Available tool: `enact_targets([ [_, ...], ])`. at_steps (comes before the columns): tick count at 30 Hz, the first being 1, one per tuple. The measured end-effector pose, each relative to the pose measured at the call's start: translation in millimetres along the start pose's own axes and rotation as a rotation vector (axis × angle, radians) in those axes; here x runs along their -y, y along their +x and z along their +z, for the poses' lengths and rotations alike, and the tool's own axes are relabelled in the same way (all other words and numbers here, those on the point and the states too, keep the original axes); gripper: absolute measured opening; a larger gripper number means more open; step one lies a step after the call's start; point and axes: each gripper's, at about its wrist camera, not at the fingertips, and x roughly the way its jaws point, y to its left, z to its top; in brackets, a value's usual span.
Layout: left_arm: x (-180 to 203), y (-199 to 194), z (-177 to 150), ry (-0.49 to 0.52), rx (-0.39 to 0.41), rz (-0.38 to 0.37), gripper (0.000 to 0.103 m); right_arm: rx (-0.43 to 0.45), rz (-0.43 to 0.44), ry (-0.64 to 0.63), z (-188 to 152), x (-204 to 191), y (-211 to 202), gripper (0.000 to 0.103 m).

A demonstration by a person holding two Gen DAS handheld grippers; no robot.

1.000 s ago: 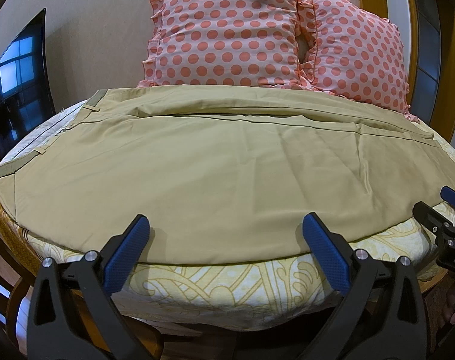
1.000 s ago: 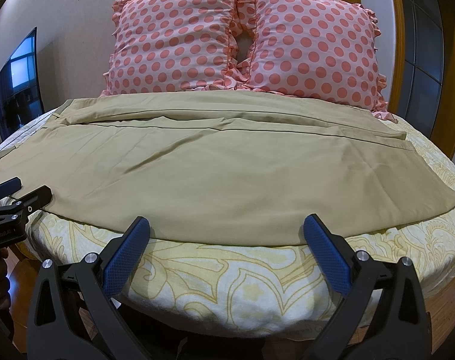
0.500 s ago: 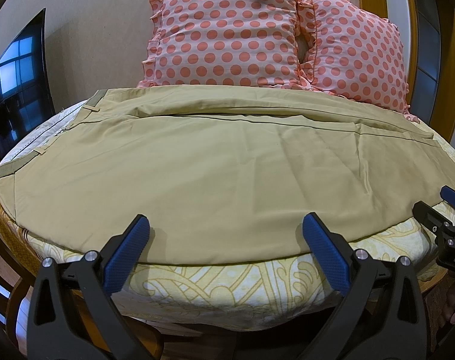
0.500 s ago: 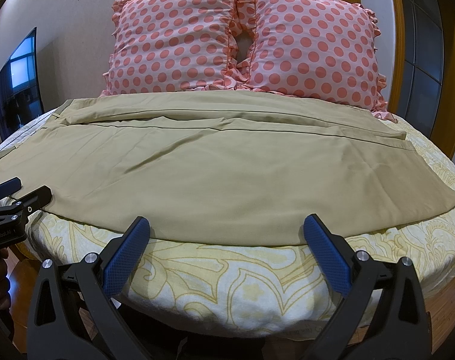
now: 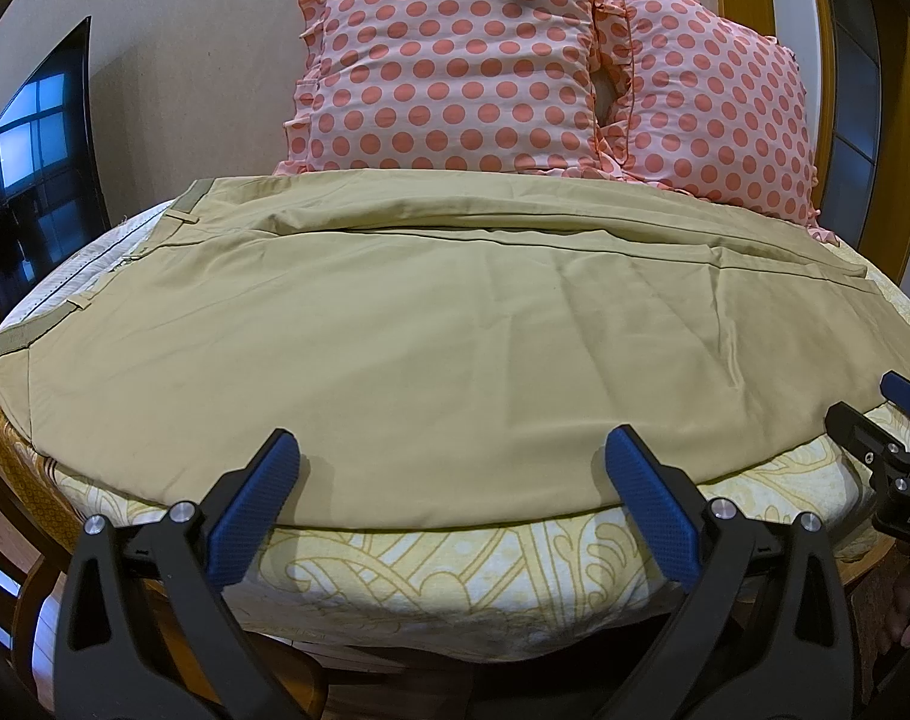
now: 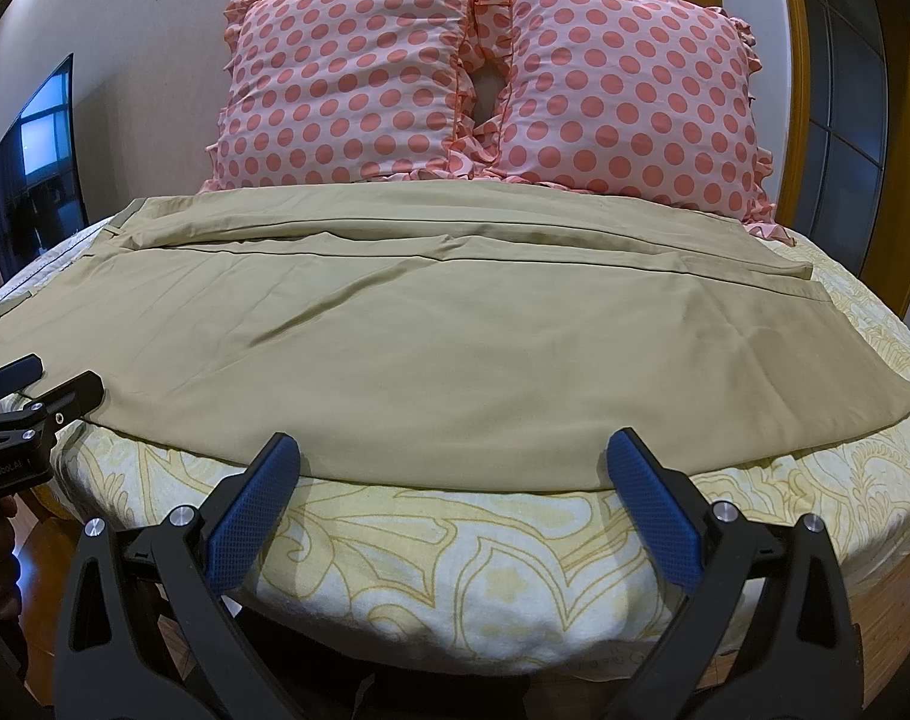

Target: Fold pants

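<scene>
Khaki pants (image 5: 431,324) lie spread flat across the bed, waistband at the left, leg ends at the right (image 6: 455,348). My left gripper (image 5: 449,480) is open and empty, hovering at the near hem toward the waist side. My right gripper (image 6: 452,480) is open and empty, at the near hem toward the leg ends. Each gripper shows in the other's view: the right one at the right edge of the left wrist view (image 5: 887,420), the left one at the left edge of the right wrist view (image 6: 41,390).
The bed has a yellow patterned sheet (image 6: 455,546). Two pink polka-dot pillows (image 6: 347,78) (image 6: 623,90) stand against the wall behind the pants. A dark TV screen (image 5: 35,180) is on the left. A wooden frame (image 6: 815,60) is on the right.
</scene>
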Motion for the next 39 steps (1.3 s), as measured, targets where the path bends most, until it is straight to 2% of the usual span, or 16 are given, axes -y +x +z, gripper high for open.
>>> enact_targets([
  [9, 0.0, -0.1, -0.1, 0.001, 0.001, 0.0, 0.101, 0.005, 0.002, -0.003, -1.1, -3.5, -0.3, 0.102],
  [14, 6.7, -9.3, 4.4, -0.001, 0.011, -0.001, 0.101, -0.019, 0.05, -0.002, 7.2, 5.1, -1.3, 0.102],
  [17, 5.0, -3.5, 3.2, 0.003, -0.018, -0.004, 0.101, 0.013, 0.092, 0.051, 29.6, 24.7, -14.4, 0.102],
  [19, 6.4, -2.7, 14.1, 0.016, -0.017, -0.003, 0.101, 0.049, 0.057, 0.068, 63.0, 47.4, -16.9, 0.102],
  [21, 4.8, -8.9, 25.1, 0.03, 0.021, 0.003, 0.101, 0.059, 0.01, 0.085, 91.1, 68.4, -8.9, 0.102],
  [23, 4.9, -10.9, 39.9, 0.039, 0.063, 0.016, 0.101, 0.048, -0.033, 0.119, 119.0, 92.2, 9.9, 0.102],
  [27, 3.2, -4.3, 68.6, 0.007, 0.111, 0.031, 0.101, -0.015, -0.205, 0.225, 179.6, 155.9, 84.8, 0.102],
  [29, 2.4, 0.9, 79.5, -0.015, 0.115, 0.032, 0.101, -0.06, -0.274, 0.281, 199.1, 183.5, 119.1, 0.096],
  [30, 1.9, 4.5, 83.5, -0.025, 0.113, 0.023, 0.101, -0.1, -0.314, 0.327, 209.4, 201.5, 142.9, 0.089],
  [31, 1.9, 5.5, 85.2, -0.029, 0.113, 0.017, 0.101, -0.133, -0.34, 0.372, 215.9, 216.4, 161.8, 0.082],
  [33, 2.7, 9.5, 88.4, -0.029, 0.113, 0.008, 0.101, -0.201, -0.382, 0.479, 224.6, 244.9, 198.3, 0.077],
  [36, 5.3, 17.2, 90.1, -0.02, 0.105, 0.001, 0.101, -0.277, -0.45, 0.589, 229.3, 273.5, 240.5, 0.074],
  [39, 6.1, 23.1, 89.9, -0.007, 0.093, 0.0, 0.101, -0.312, -0.495, 0.643, 231.9, 288.8, 268.4, 0.071],
])
